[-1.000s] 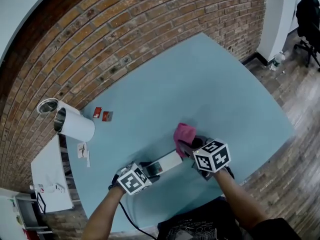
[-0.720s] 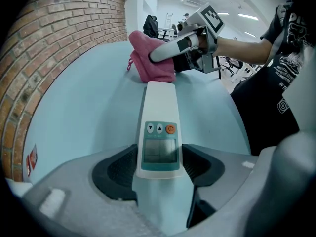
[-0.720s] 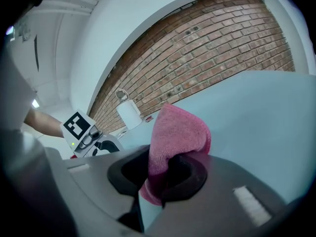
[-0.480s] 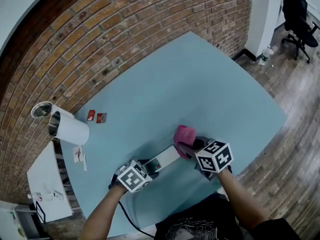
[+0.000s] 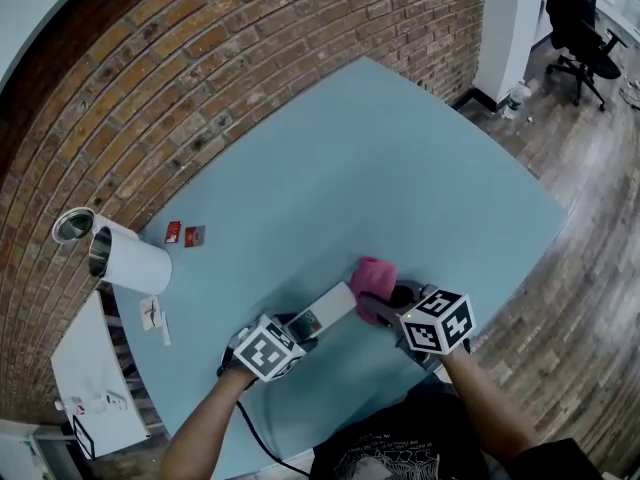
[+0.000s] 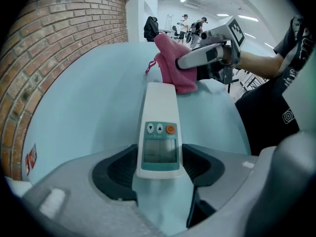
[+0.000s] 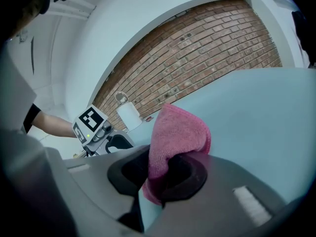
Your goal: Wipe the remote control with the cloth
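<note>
Head view: white cylinder [image 5: 135, 261] well apart from remote [image 5: 330, 311].

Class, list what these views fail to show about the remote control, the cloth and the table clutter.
- Left gripper view: remote control far tip, partly covered by the cloth; its screen contents, blurred.
- Right gripper view: remote control, hidden behind cloth and right gripper.
- Head view: two small red items, too small to identify.

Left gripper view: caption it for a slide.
Left gripper holds the remote control; right gripper holds pink cloth at its far end.
</note>
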Action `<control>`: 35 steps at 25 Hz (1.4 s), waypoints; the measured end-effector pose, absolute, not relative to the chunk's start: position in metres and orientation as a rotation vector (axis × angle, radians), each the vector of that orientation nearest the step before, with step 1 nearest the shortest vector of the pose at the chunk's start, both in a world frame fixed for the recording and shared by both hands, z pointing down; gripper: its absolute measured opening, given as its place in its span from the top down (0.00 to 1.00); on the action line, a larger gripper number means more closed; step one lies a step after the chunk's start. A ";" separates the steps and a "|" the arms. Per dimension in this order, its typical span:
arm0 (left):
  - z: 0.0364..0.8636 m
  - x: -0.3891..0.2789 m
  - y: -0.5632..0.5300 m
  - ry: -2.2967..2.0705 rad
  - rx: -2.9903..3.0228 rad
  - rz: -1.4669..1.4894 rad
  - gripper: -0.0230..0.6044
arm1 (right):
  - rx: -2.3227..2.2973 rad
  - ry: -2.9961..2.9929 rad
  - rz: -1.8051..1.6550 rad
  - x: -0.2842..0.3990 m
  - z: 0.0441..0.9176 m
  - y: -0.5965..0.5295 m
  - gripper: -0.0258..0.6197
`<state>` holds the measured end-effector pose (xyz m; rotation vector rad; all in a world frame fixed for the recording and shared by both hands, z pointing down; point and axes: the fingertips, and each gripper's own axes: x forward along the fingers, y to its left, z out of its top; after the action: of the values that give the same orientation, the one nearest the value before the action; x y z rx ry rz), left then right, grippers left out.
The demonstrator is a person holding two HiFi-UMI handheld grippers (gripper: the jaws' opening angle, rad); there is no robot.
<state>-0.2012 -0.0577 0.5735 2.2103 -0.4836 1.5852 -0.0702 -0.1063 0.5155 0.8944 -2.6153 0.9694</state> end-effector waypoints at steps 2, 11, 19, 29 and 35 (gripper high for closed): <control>0.574 -0.200 -0.058 -0.483 2.215 1.583 0.52 | 0.890 -2.618 0.970 -0.071 0.516 -0.101 0.86; 0.576 -0.201 -0.056 -0.476 2.222 1.580 0.52 | 0.827 -2.623 0.954 -0.090 0.518 -0.080 0.86; 0.576 -0.199 -0.058 -0.483 2.224 1.583 0.52 | 0.711 -2.631 0.936 -0.113 0.517 -0.066 0.86; 0.576 -0.197 -0.059 -0.483 2.221 1.580 0.52 | 0.495 -2.639 0.865 -0.157 0.516 -0.043 0.86; 0.577 -0.197 -0.059 -0.487 2.210 1.583 0.52 | 0.402 -2.630 0.843 -0.169 0.519 -0.034 0.86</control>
<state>-0.1973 -0.0588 0.5766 2.2098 -0.4866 1.5832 -0.1687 -0.0341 0.5188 0.4017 -2.6298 0.8427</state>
